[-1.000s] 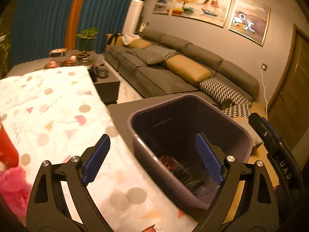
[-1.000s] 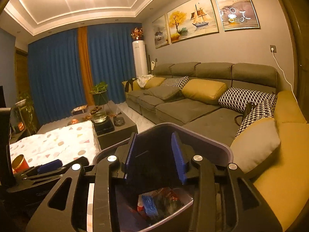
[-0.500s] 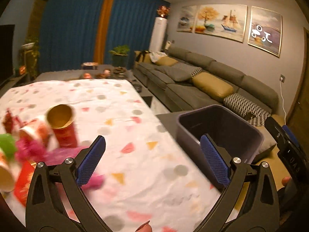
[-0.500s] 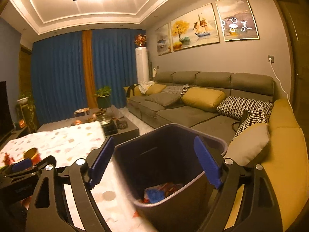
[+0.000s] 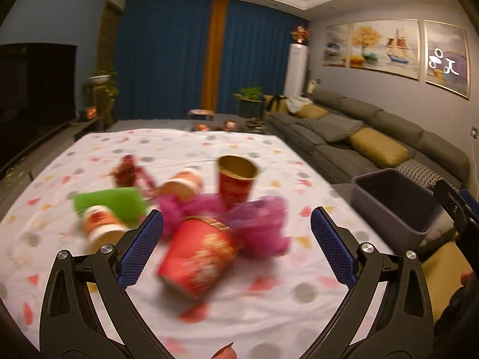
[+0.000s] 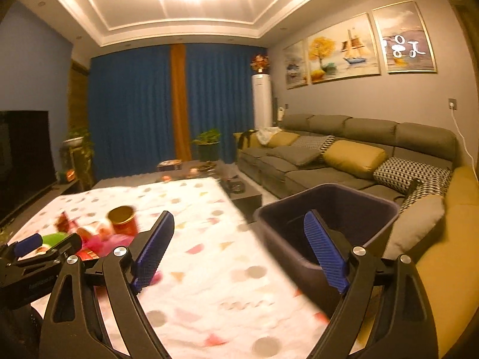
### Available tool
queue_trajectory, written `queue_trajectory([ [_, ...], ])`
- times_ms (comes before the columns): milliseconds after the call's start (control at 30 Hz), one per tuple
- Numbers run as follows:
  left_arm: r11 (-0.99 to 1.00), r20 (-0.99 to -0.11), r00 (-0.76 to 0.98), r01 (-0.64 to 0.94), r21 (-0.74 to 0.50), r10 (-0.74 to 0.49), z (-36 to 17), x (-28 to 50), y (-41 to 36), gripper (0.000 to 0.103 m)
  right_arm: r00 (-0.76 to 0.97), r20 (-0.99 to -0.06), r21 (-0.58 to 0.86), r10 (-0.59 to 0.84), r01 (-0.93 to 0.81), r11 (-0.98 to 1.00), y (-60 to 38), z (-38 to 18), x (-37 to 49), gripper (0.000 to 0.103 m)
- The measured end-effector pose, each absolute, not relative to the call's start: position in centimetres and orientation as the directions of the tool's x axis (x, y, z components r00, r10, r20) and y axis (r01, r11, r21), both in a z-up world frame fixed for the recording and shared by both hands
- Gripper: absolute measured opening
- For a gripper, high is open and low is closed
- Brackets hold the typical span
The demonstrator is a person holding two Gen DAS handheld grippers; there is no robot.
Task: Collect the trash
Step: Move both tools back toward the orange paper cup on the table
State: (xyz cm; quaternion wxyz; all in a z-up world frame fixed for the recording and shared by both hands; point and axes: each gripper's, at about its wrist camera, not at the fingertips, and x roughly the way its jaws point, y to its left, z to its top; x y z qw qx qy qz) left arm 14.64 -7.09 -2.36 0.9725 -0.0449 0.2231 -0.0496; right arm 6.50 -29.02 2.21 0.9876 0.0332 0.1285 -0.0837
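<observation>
Although the trash is smeared by motion blur, your left wrist view shows it heaped on the surface point(image 5: 209, 146) under a white spotted cloth: a red cup lying on its side point(image 5: 199, 258) nearest the camera, an upright red cup with a gold inside point(image 5: 236, 181) behind it, pink tissue point(image 5: 257, 224) between them, a green sheet point(image 5: 110, 203) and two orange-banded paper cups point(image 5: 100, 229) to the left of the lying cup. No print on any of them can be read. Your left hand-held gripper point(image 5: 236, 239) is spread wide with nothing between its blue pads, framing the lying cup from above.

Your right hand-held gripper point(image 6: 239, 251) is likewise wide apart and holds nothing. Its view shows the dark bin point(image 6: 329, 221) at close range, right of the surface's edge, with one pad in front of its rim; the left view has that bin point(image 5: 395, 200) only small, right of the upright cup. The right view also catches the side of your left tool, where faint white lettering is too small to read. The heap point(image 6: 98, 236) sits left of the bin there.
</observation>
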Motion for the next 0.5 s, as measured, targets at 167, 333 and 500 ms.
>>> queue_trajectory([
  [167,0.994,-0.425,0.904,0.0,-0.11,-0.047,-2.9,13.2,-2.9,0.097,0.957,-0.275,0.043,-0.092,0.108,0.993,-25.1,1.4,6.2,0.086],
  [333,0.992,-0.424,0.906,-0.054,-0.112,0.002,-3.4,12.1,0.6,0.097,0.957,-0.288,0.049,-0.039,0.056,0.997,-22.2,1.0,6.2,0.086],
  [500,0.99,-0.441,0.897,-0.093,-0.105,0.037,-4.2,11.6,3.2,0.097,0.955,-0.297,0.039,0.003,0.009,0.999,-19.4,0.4,6.0,0.086],
])
